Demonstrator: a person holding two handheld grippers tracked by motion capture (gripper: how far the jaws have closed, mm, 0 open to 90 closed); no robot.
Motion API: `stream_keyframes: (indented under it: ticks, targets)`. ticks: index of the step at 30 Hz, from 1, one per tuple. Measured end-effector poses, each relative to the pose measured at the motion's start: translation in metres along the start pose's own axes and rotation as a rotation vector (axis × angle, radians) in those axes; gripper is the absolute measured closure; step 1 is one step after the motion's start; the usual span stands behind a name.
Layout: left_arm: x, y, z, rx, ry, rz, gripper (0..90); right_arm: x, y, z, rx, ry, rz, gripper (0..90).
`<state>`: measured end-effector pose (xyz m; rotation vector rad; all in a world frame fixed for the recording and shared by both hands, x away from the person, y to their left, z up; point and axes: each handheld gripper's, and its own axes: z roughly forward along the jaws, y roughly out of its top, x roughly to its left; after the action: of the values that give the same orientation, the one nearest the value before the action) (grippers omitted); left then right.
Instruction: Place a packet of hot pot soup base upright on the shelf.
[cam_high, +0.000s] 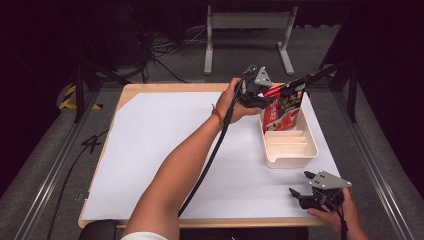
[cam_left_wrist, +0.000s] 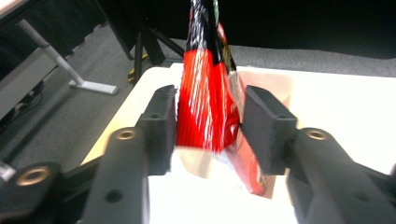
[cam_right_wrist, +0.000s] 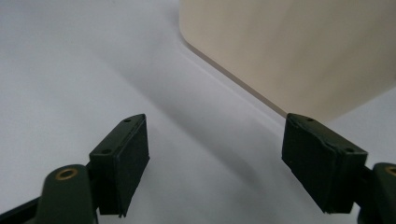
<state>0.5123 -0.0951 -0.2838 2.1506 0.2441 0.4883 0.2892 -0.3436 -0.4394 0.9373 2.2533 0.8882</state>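
Observation:
A red snack packet (cam_high: 284, 111) stands upright in the far compartment of a cream divided tray (cam_high: 292, 157) at the table's right side. My left gripper (cam_high: 267, 97) reaches in from the left at the packet's top. In the left gripper view the packet (cam_left_wrist: 205, 107) sits between the jaws, close to both pads, with a thin gap at the right pad (cam_left_wrist: 264, 126); the left gripper (cam_left_wrist: 208, 126) looks open. My right gripper (cam_high: 300, 182) rests near the table's front right corner. Its jaws (cam_right_wrist: 215, 154) stand wide open with nothing between them, facing the tray's wall (cam_right_wrist: 289, 46).
A white sheet (cam_high: 165, 150) covers most of the wooden table. The tray's near compartments hold nothing. A black rod (cam_high: 322, 74) slants in above the table's back right corner. A grey metal frame (cam_high: 247, 30) stands on the floor beyond the table.

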Motion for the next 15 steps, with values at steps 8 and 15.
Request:
stream_keyframes:
  ticks: [8,15]
  targets:
    - [0.002,-0.014,-0.009,0.029,0.016,0.001,45.9,0.0,0.0,0.0,-0.001,0.002,0.002,23.0]
    - [0.004,-0.026,-0.018,0.052,0.025,0.008,42.3,0.001,0.001,0.001,0.004,0.004,0.0,23.0]
